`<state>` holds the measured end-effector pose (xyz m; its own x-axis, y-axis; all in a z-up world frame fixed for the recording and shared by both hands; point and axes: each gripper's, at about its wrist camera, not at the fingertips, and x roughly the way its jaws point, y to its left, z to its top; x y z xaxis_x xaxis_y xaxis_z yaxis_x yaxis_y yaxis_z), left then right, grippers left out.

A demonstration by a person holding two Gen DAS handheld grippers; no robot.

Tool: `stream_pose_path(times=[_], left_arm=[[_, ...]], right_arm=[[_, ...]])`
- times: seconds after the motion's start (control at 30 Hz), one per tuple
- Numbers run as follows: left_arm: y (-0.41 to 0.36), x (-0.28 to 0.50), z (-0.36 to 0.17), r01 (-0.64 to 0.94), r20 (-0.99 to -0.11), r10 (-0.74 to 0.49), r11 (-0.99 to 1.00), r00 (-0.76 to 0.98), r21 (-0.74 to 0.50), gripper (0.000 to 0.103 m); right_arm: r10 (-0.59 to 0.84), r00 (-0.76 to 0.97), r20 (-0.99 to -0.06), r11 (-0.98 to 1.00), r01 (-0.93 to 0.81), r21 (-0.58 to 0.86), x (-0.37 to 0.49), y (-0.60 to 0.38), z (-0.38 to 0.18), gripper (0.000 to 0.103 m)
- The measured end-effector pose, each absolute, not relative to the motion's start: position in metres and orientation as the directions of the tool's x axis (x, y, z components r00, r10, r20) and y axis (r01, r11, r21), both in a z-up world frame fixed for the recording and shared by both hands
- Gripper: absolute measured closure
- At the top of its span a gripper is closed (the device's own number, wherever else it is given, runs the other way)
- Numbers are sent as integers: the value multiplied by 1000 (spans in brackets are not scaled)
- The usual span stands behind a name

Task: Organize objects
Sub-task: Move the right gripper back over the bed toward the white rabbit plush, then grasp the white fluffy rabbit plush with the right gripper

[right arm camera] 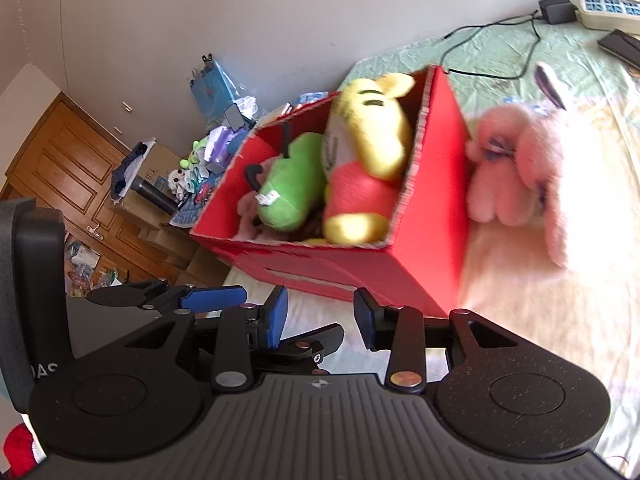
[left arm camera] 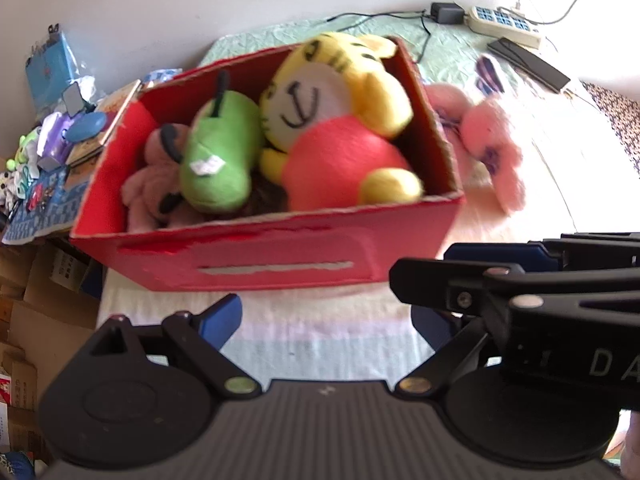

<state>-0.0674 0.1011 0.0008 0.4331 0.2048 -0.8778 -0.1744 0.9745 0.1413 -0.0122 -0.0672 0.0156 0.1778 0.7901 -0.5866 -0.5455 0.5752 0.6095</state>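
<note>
While three soft toys already sit in the red box (right arm camera: 360, 276), the pink plush rabbit (right arm camera: 516, 168) lies on the bed outside it, touching the box's right wall. It is ahead and to the right of the right gripper (right arm camera: 320, 316), whose empty jaws stand slightly apart. That hand looks nearer; the left gripper (left arm camera: 320, 316) gapes wide, holding nothing.

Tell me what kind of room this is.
Probably a bedroom at home. The red box of soft toys sits on a bed with a quilted cover, a power strip lies on it, and a wooden door shows beside stacked clutter.
</note>
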Motion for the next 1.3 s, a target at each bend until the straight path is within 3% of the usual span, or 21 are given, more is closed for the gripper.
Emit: stream_pose_path(times=[0.67, 1.03, 1.3], left_arm=[[6, -36, -33, -24, -913, 97, 995, 396, 95, 10], [-25, -22, -44, 83, -864, -7, 996, 503, 40, 10], [-34, -16, -62, 146, -821, -16, 986, 571, 83, 10]], right_arm=[[743, 222, -631, 656, -427, 623, 10, -156, -15, 59], [684, 325, -653, 727, -372, 577, 39, -188, -22, 58], [664, 369, -651, 737, -473, 483, 73, -160, -8, 48]])
